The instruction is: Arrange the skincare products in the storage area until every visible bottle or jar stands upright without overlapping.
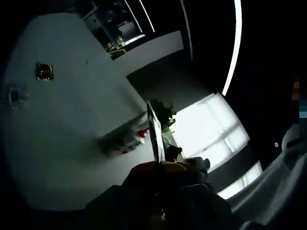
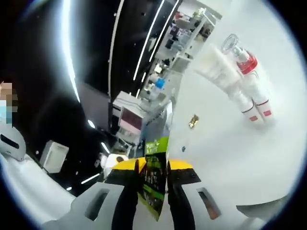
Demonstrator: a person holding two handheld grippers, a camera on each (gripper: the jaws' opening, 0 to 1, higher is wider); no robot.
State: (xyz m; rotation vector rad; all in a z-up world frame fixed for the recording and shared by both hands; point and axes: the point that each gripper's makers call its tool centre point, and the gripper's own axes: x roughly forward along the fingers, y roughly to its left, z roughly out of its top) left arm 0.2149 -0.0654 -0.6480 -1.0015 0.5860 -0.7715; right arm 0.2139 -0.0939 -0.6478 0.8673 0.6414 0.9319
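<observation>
The right tool (image 2: 152, 191) is clamping a thin green-and-black printed sachet (image 2: 154, 179), the left tool (image 1: 160, 179) is pinching a flat, glossy packet (image 1: 156, 139) edge-on, while the white, red-banded plastic bottles (image 2: 249, 88) are lying far right on the smooth white tabletop (image 2: 225, 153), long axes slanting away.

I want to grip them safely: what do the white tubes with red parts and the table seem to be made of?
The white tubes look like smooth, slightly glossy plastic, with red bands and a red collar; one clear cap looks like transparent plastic. The table seems a matte white laminate or painted board, evenly pale without grain. Neither is certain.
</observation>
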